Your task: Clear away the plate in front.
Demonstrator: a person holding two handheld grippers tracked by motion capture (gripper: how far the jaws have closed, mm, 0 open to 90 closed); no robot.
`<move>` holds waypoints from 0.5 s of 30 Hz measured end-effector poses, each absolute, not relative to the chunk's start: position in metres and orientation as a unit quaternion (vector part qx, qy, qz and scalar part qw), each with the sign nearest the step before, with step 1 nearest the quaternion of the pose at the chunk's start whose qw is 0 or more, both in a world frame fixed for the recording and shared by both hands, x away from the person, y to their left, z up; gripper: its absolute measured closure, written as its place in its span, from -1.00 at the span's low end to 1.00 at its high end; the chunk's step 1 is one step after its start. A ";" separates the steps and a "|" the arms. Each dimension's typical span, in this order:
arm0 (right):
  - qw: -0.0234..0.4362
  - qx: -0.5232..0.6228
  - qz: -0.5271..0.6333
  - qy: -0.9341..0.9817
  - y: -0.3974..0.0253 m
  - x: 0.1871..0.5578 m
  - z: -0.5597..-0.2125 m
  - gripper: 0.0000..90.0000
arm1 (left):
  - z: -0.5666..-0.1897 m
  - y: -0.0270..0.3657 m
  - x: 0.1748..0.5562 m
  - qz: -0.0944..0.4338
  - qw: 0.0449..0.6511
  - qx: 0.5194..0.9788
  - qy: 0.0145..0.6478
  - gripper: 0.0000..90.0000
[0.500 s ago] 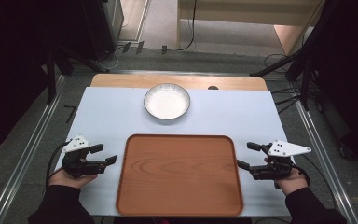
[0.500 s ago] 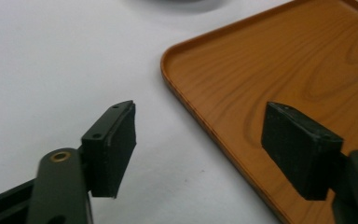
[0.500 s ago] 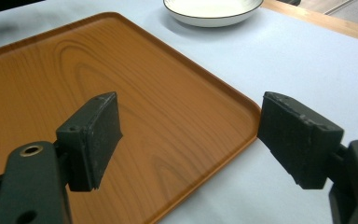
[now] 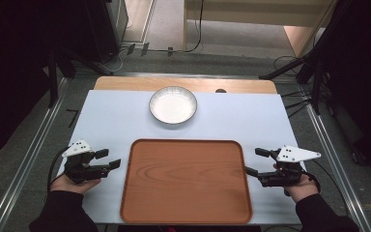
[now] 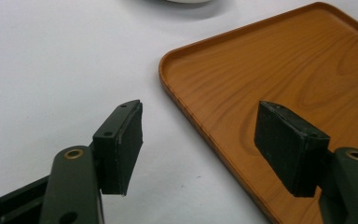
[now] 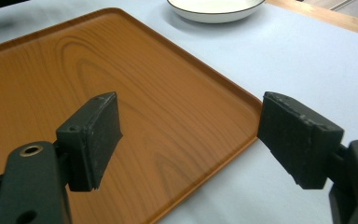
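Nothing has visibly moved since the earlier frame: both tools flank the tray as before.

Surface (image 4: 111, 121): pale, with a wooden strip along its far edge.

Wooden tray (image 4: 186, 181): a rounded rectangle lying flat at the near middle of the surface, its long axis running left to right in the high view, its raised rim up and its floor bare. In the left gripper view its rounded corner and rim (image 5: 186, 105) run between the jaws; in the right gripper view its edge (image 6: 205, 74) crosses the gap between the jaws.

White bowl (image 4: 173, 104): upright just beyond the tray's far edge, near but apart from it. Nothing lies between either tool and the tray.

Left tool (image 4: 108, 159): held low in the person's left hand (image 4: 70, 182) at the tray's left edge, jaws pointing right toward the tray, spread wide and holding nothing.

Right tool (image 4: 256, 162): held in the right hand (image 4: 303, 187) at the tray's right edge, jaws pointing left toward the tray, likewise wide apart and empty.
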State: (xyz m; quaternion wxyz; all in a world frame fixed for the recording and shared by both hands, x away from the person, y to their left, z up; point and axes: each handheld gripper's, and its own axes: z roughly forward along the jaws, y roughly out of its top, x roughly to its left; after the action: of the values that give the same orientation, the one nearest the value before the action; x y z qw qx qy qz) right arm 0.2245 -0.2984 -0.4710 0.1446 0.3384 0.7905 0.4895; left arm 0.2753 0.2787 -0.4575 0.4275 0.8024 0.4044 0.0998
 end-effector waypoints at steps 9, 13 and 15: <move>0.142 0.339 0.493 0.788 -0.299 0.224 -0.471 -0.51 | -0.457 0.276 0.277 0.085 0.417 0.804 0.415 -0.34; 0.141 0.337 0.493 0.789 -0.298 0.224 -0.471 -0.51 | -0.455 0.278 0.277 0.081 0.423 0.797 0.423 -0.32; 0.141 0.338 0.493 0.789 -0.298 0.224 -0.470 -0.51 | -0.455 0.278 0.277 0.082 0.422 0.799 0.421 -0.34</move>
State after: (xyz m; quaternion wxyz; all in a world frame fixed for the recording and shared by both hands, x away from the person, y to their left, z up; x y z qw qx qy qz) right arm 0.2242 -0.2980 -0.4704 0.1407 0.3385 0.7893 0.4927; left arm 0.2768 0.2775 -0.4554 0.4225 0.7985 0.4209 0.0816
